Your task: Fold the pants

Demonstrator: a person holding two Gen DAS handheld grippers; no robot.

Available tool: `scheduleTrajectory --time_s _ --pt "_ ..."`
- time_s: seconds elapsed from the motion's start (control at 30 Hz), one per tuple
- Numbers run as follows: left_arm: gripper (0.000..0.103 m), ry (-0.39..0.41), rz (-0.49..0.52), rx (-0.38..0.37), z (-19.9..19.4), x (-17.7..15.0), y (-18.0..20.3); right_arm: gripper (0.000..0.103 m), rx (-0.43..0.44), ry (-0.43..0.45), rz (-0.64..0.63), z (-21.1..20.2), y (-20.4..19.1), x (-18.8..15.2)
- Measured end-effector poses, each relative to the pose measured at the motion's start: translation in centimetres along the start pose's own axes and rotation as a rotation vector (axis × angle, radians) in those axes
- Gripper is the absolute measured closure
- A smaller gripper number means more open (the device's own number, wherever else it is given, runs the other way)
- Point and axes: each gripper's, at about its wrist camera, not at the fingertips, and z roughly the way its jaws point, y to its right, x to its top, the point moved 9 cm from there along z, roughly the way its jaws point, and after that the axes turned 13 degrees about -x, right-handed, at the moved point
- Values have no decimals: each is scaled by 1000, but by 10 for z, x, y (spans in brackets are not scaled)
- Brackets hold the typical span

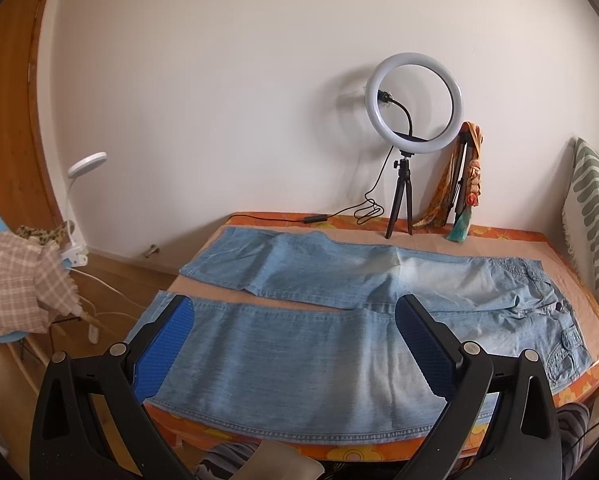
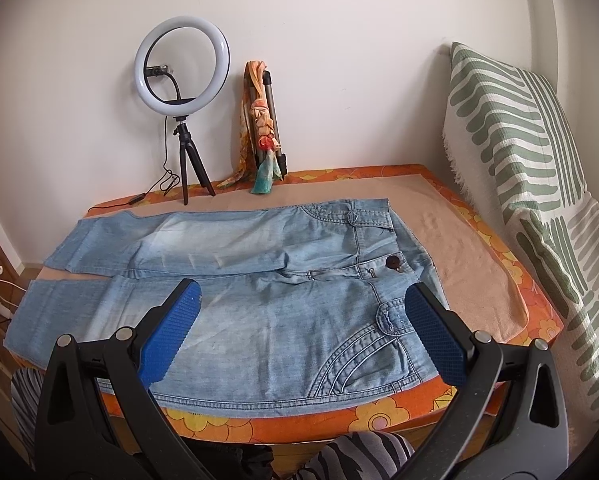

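Observation:
Light blue jeans (image 1: 319,344) lie flat on the orange flowered table, legs spread apart toward the left, waist to the right. In the right wrist view the jeans (image 2: 267,280) show their waistband, brown button (image 2: 391,264) and front pocket. My left gripper (image 1: 295,320) is open and empty, held above the near leg. My right gripper (image 2: 303,304) is open and empty, held above the hip and pocket area near the table's front edge.
A ring light on a tripod (image 1: 413,120) and a scarf-wrapped stand (image 1: 465,184) are at the table's back edge by the wall. A green striped cushion (image 2: 531,184) is to the right. A chair with clothes (image 1: 19,280) is on the left floor.

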Motion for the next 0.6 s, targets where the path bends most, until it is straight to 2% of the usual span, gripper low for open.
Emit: scheduleTrajectory --time_s 0.4,0.6 --pt "2 -9 1 17 8 -1 -11 0 26 -2 2 8 -8 7" --pt "2 -24 23 63 17 -1 -26 0 44 -7 -14 19 -21 17"
